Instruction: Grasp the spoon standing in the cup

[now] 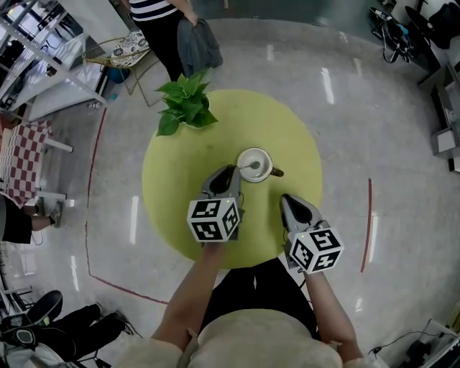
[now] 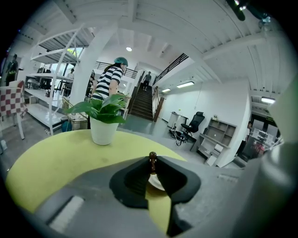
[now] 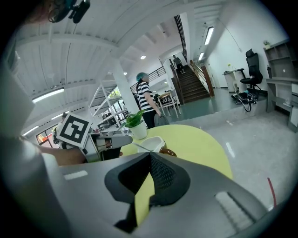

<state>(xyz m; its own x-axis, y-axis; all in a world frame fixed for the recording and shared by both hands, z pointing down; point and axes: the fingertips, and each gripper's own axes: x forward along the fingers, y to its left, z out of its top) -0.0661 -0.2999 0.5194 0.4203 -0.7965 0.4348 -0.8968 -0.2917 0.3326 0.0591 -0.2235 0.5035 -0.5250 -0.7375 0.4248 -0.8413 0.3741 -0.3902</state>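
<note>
Spoon [image 2: 152, 162] is what we are after. It stands in the white cup [image 1: 269, 159] near the middle of our table.

Widest around us lies the pale grey floor [image 1: 374, 108], glossy, with a thin red line [image 1: 88, 223] curving across it. On it stands the round yellow-green table [image 1: 172, 187], right in front of us. Beyond its far edge we see a person in a striped top [image 1: 159, 18], and at the far left a red-and-white checked cloth [image 1: 25, 154]. A leafy green plant [image 1: 185, 106] in a white pot sits at the table's far-left rim, well apart from the cup.

Our two grippers hang over the near half of the table, each carrying its marker cube. The left gripper [image 1: 231, 171] reaches to the cup's left side. Its jaws stand nearly together, and both dark pads press on the spoon's handle just under its round knob. The right gripper [image 1: 284, 198] is apart from the cup, nearer to us and to the right. Its tips meet with nothing between them, and we see only bare tabletop through the gap lower down.

The cup is low and wide. The spoon leans toward its left rim, and the brown knobbed handle pokes up, roughly upright, above the left gripper's tips.
</note>
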